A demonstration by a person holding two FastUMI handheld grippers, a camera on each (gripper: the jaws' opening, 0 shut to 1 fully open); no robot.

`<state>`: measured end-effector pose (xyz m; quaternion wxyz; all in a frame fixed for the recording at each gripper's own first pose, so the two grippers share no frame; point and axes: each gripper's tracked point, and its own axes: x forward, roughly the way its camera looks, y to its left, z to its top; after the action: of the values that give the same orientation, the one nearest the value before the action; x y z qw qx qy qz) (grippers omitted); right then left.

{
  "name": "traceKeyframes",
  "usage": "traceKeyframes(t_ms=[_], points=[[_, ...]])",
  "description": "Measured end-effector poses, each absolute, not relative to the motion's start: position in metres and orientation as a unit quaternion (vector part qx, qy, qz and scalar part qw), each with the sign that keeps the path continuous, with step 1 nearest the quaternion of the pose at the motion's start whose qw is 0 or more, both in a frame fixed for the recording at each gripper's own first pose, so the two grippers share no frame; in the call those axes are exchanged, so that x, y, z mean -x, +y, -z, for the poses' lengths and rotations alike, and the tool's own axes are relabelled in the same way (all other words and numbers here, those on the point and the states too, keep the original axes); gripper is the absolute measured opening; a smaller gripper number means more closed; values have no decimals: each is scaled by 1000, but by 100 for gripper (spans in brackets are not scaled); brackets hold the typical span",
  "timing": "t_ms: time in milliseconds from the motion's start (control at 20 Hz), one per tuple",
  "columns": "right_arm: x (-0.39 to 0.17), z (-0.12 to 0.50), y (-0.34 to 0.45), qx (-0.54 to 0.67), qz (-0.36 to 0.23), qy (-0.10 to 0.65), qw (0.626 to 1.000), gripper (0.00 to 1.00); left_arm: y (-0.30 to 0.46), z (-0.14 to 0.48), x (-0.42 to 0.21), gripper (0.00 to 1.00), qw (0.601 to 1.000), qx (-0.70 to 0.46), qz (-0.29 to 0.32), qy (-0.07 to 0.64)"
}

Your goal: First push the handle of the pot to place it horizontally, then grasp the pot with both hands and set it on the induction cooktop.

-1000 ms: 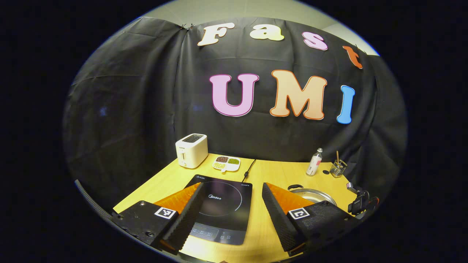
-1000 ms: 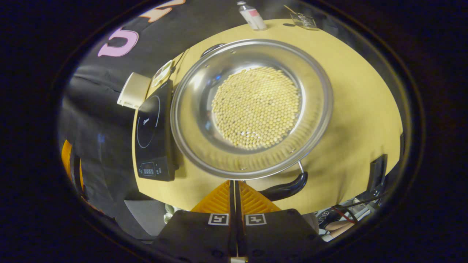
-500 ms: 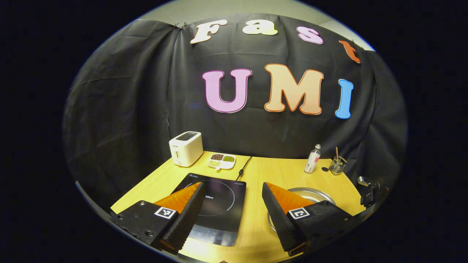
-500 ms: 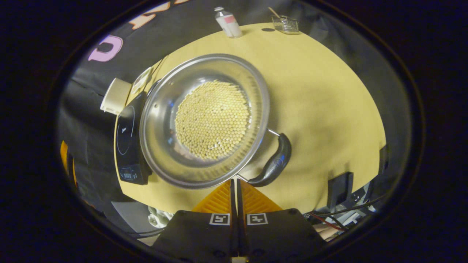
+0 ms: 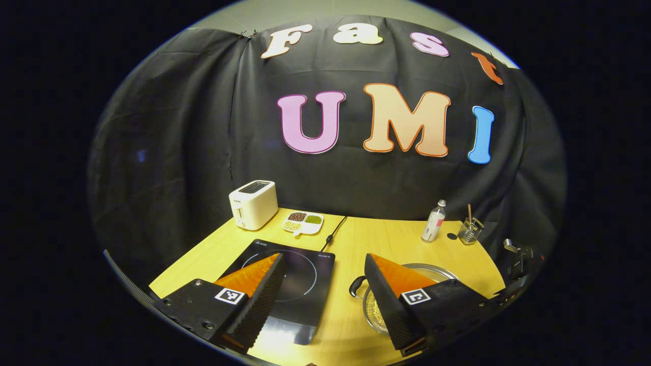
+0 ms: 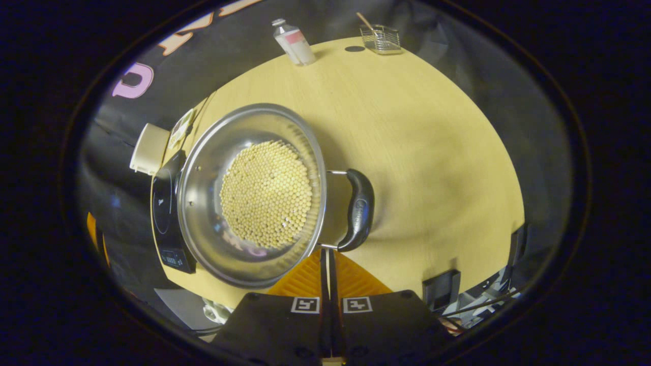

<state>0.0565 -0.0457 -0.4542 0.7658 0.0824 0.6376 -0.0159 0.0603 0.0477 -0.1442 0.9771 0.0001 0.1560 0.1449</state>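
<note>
Your right gripper (image 6: 328,254) was closed, seemingly touching the pot (image 6: 203,223) near its handle (image 6: 358,208); your left gripper (image 5: 323,264) was open above the cooktop (image 5: 300,274).

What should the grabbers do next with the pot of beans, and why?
Probably open the right gripper and close it on the pot's near handle. Its fingers are shut, just short of that handle, which now juts sideways from the pot. The left gripper is open, and the pot sits beside the induction cooktop.
</note>
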Motion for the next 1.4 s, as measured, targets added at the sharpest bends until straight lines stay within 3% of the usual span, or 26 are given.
traceKeyframes(t_ms=[50, 100, 200, 650, 700, 1050, 1100, 1150, 1200, 1250, 1400], points=[[-62, 455, -49, -82, 17, 637, 767, 2, 46, 145, -61, 92, 977, 0, -145, 157], [-69, 456, -51, -81, 16, 635, 768, 2, 44, 148, -61, 96, 976, -1, -147, 158], [-79, 457, -52, -78, 12, 635, 769, 2, 42, 151, -61, 92, 975, -4, -149, 163], [-111, 458, -62, -53, -9, 634, 772, 3, 29, 168, -62, 92, 970, -3, -166, 179], [-115, 458, -64, -51, -12, 633, 772, 2, 28, 169, -62, 96, 969, -3, -168, 179], [-124, 460, -70, -50, -23, 630, 775, 0, 18, 181, -66, 92, 967, -6, -164, 193], [-123, 461, -70, -50, -26, 631, 774, 5, 18, 182, -67, 96, 967, -7, -162, 197], [-123, 457, -73, -50, -26, 633, 772, 0, 18, 184, -67, 96, 967, -6, -160, 200], [-121, 457, -75, -51, -28, 636, 770, 9, 19, 187, -68, 96, 966, -5, -159, 203], [-120, 455, -78, -52, -28, 637, 768, 11, 19, 191, -67, 96, 966, 0, -157, 207], [-114, 453, -91, -58, -30, 643, 763, 54, 21, 207, -65, 96, 960, 15, -155, 231]])
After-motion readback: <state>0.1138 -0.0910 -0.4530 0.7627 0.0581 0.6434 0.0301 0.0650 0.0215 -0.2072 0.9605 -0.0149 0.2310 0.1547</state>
